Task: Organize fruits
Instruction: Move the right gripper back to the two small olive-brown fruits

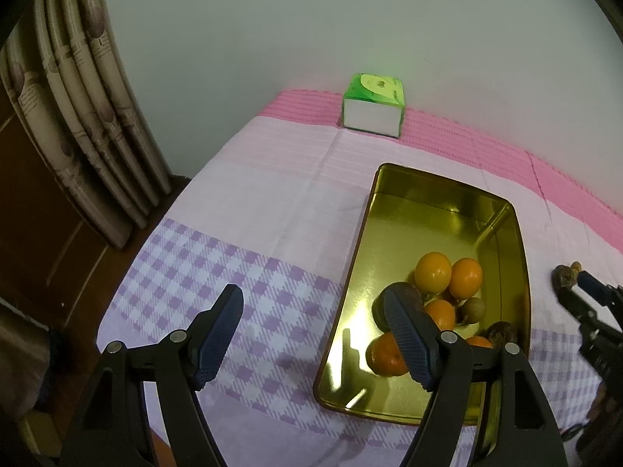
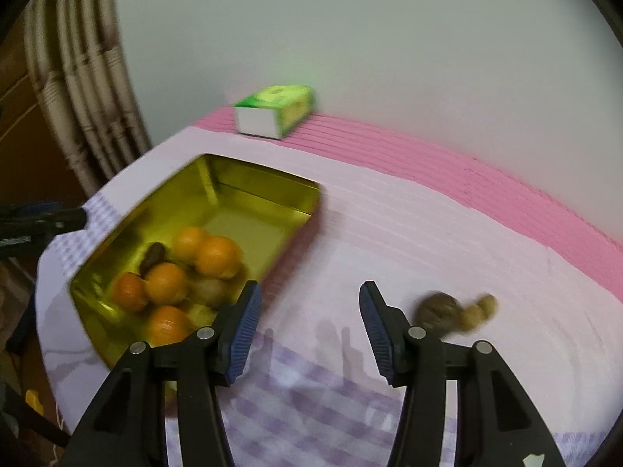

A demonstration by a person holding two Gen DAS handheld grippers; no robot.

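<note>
A gold metal tin (image 1: 428, 214) (image 2: 249, 225) lies on the pink and lilac cloth. It holds several oranges (image 1: 433, 272) (image 2: 218, 255) and a few brown fruits (image 1: 473, 309) (image 2: 155, 253). My left gripper (image 1: 311, 299) hangs open over the tin's left rim with nothing between its fingers. My right gripper (image 2: 309, 292) is open above bare cloth just right of the tin, and nothing is between its pads. Two brown fruits (image 2: 436, 307) (image 1: 562, 276) lie on the cloth just right of its right finger. The right wrist view is blurred.
A green tissue box (image 1: 373, 107) (image 2: 276, 111) stands at the back against the wall. A curtain (image 1: 78, 116) hangs past the table's left edge. The left gripper (image 2: 39, 218) shows at the left of the right wrist view.
</note>
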